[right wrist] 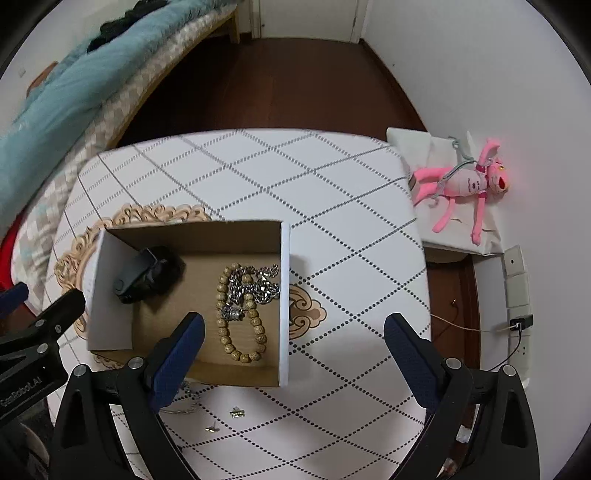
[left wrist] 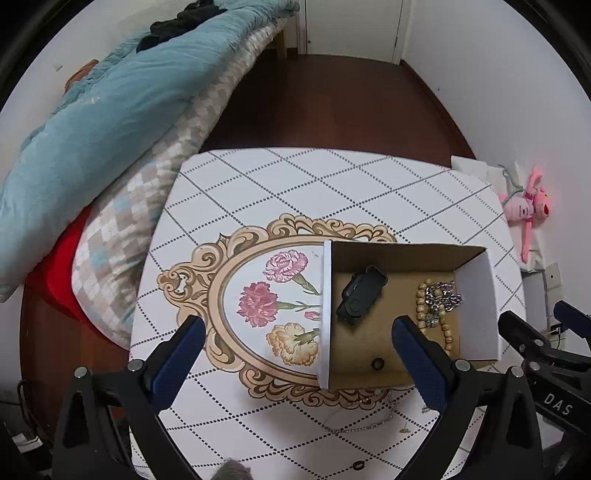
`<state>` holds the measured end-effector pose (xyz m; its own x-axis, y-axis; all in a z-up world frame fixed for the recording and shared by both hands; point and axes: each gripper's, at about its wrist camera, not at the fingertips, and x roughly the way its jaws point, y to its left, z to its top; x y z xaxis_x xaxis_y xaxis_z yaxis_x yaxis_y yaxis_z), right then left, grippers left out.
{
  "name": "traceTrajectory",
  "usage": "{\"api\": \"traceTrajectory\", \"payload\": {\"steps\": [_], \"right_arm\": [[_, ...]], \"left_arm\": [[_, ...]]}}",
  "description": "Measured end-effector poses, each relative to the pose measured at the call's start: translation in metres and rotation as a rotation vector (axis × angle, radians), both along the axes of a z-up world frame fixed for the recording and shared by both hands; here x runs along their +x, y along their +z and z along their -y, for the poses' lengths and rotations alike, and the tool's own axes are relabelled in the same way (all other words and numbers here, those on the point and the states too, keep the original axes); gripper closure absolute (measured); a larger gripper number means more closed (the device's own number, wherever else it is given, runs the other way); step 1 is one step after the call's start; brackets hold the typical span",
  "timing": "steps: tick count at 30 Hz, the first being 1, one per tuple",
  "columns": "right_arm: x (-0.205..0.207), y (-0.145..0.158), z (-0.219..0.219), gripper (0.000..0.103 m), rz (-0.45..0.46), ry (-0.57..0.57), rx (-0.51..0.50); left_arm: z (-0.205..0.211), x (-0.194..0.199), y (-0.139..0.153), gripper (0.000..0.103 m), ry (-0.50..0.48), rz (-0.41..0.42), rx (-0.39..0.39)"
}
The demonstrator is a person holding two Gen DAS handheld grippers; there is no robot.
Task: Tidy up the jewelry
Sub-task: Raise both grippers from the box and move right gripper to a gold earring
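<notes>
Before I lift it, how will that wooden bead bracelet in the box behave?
The wooden bead bracelet is a strung loop, so it will probably sag and swing rather than hold shape. It lies tangled with the silver chain, which may drag along. The round beads could slip between the pads of the open right tool.

Small bedroom setup here. The tabletop (right wrist: 332, 192) has a white cover with a dotted diamond grid and an ornate flower medallion (left wrist: 258, 302) printed on it. Left of the tabletop there's a bed (left wrist: 147, 192) with a teal duvet (left wrist: 103, 129) over a checkered quilt. Beyond the tabletop, dark wood floor (right wrist: 280, 85) runs to a white door (left wrist: 351, 26). Right of the tabletop, white walls, wall sockets (right wrist: 517, 280), and a pink plush toy (right wrist: 465, 184).
</notes>
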<state>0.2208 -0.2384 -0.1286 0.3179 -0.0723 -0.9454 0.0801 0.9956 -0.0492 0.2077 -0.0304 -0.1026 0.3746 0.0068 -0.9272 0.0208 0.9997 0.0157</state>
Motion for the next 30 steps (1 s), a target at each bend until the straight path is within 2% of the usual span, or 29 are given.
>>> {"api": "traceTrajectory", "payload": {"steps": [4, 8, 11, 15, 17, 18, 19, 24, 29, 30], "right_arm": [[-0.015, 0.021, 0.001, 0.004, 0.053, -0.009, 0.015], [-0.04, 0.039, 0.001, 0.004, 0.095, -0.014, 0.042], [-0.063, 0.04, 0.003, 0.004, 0.1, -0.018, 0.07], [-0.088, 0.016, 0.003, 0.005, 0.061, -0.03, 0.11], [-0.096, -0.001, 0.002, 0.016, 0.035, -0.031, 0.139], [-0.099, -0.012, 0.002, 0.029, 0.015, -0.034, 0.168], [-0.101, -0.025, 0.0, 0.035, -0.011, -0.033, 0.197], [-0.103, -0.066, -0.013, 0.042, -0.048, -0.014, 0.231], [-0.098, -0.088, -0.028, 0.054, -0.058, 0.014, 0.23], [-0.097, -0.09, -0.03, 0.06, -0.061, 0.016, 0.23]], "left_arm": [[-0.002, -0.015, 0.02, 0.0, -0.003, 0.052, 0.031], [-0.005, -0.035, 0.029, 0.0, 0.007, 0.071, 0.063], [-0.009, -0.052, 0.022, 0.0, 0.012, 0.062, 0.079], [-0.013, -0.076, -0.004, 0.0, 0.012, 0.015, 0.094], [-0.014, -0.087, -0.025, 0.0, 0.013, -0.026, 0.105], [-0.015, -0.091, -0.034, 0.0, 0.012, -0.045, 0.108], [-0.015, -0.094, -0.045, 0.0, 0.014, -0.069, 0.115], [-0.02, -0.107, -0.087, 0.0, 0.028, -0.146, 0.137], [-0.021, -0.113, -0.106, 0.001, 0.019, -0.171, 0.134], [-0.021, -0.113, -0.107, 0.001, 0.016, -0.171, 0.132]]}}
